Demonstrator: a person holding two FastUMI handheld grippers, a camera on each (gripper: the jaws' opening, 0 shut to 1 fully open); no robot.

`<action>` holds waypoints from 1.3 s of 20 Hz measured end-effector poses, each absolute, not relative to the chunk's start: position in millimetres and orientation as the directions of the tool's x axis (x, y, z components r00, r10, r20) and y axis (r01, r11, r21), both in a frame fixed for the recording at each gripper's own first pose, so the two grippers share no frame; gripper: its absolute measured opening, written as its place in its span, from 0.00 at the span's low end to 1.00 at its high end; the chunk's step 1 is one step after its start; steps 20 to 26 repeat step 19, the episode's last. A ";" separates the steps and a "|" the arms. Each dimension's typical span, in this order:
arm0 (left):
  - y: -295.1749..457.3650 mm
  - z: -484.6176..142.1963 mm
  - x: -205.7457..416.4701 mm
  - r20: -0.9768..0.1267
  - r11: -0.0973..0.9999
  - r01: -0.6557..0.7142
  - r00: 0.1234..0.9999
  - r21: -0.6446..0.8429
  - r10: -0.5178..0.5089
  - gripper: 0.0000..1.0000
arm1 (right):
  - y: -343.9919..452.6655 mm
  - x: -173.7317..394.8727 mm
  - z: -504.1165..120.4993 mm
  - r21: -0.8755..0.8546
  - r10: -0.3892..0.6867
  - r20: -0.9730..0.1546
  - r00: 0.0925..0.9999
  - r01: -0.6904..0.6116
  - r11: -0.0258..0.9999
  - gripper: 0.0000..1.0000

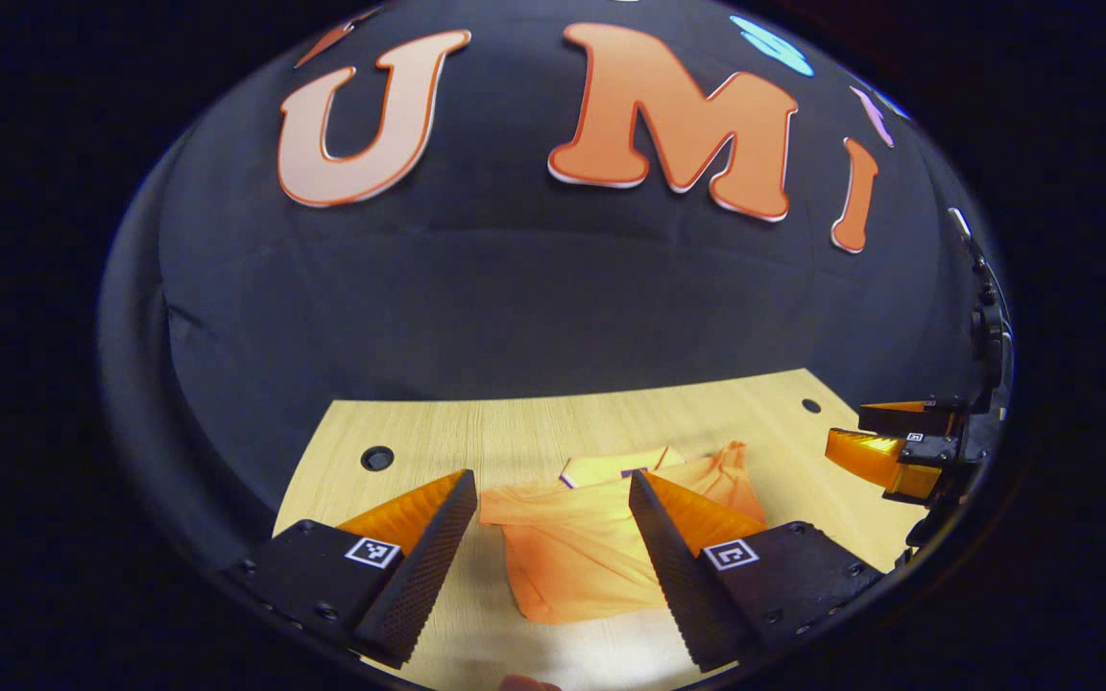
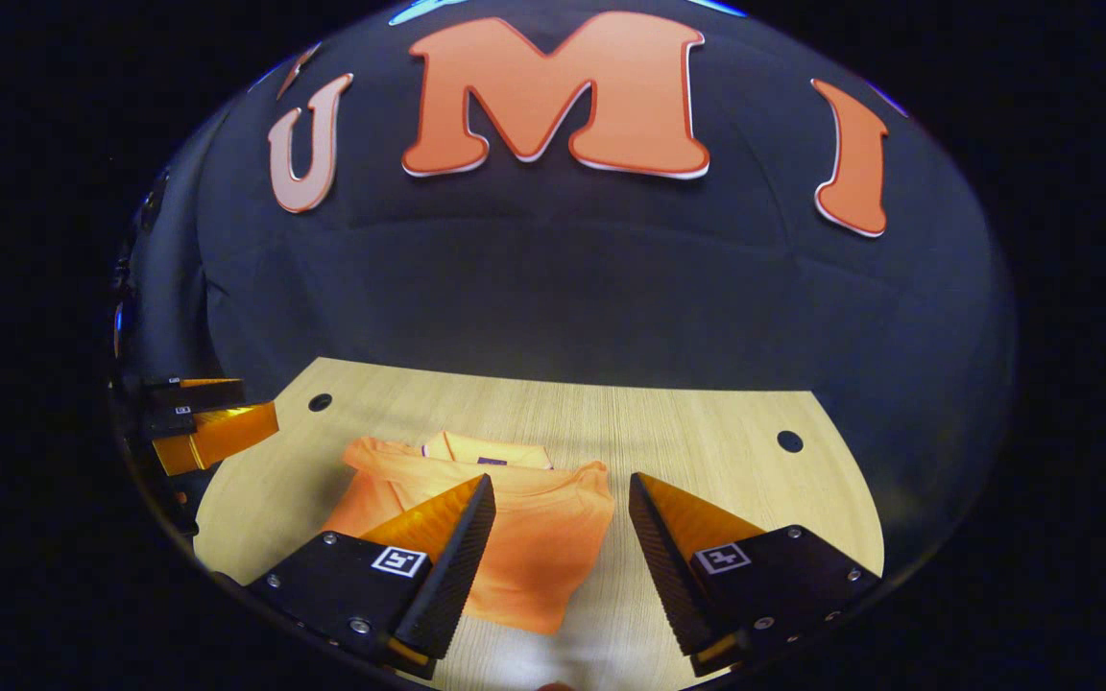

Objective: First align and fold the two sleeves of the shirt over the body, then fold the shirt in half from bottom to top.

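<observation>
the shirt [image 1: 591, 547] is laid flat ahead, between both grippers; left gripper [image 1: 553, 537] and right gripper [image 2: 563, 537] are held wide apart, empty

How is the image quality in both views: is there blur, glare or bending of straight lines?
Left gripper view: sharp, the table edges bow from the fisheye, with a pale bright patch near the shirt's lower edge. Right gripper view: equally sharp, same bowing, a similar washed-out patch below the shirt.
</observation>
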State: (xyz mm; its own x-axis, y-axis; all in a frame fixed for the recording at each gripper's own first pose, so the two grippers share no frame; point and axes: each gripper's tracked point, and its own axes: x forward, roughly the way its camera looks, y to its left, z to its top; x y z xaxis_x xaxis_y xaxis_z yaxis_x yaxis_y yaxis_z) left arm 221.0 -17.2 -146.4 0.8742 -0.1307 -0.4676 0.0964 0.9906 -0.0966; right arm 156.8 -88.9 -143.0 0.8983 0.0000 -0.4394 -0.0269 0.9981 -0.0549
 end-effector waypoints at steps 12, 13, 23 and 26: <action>-26.2 -26.6 49.1 -0.135 0.997 0.068 0.988 -0.048 -0.074 0.98 | -45.8 24.0 -47.1 -0.082 0.139 -0.154 0.978 -0.153 0.985 0.86; -32.3 -27.1 38.1 -0.126 0.997 0.066 0.990 -0.037 -0.070 0.98 | -41.2 14.0 -46.3 -0.083 0.156 -0.143 0.977 -0.168 0.982 0.86; -37.4 -51.9 -30.0 -0.173 1.000 -0.019 0.985 0.002 0.019 0.97 | -23.4 -33.2 -51.6 -0.108 0.224 -0.080 0.971 -0.232 0.967 0.85; -37.4 -51.9 -30.0 -0.173 1.000 -0.019 0.985 0.002 0.019 0.97 | -23.4 -33.2 -51.6 -0.108 0.224 -0.080 0.971 -0.232 0.967 0.85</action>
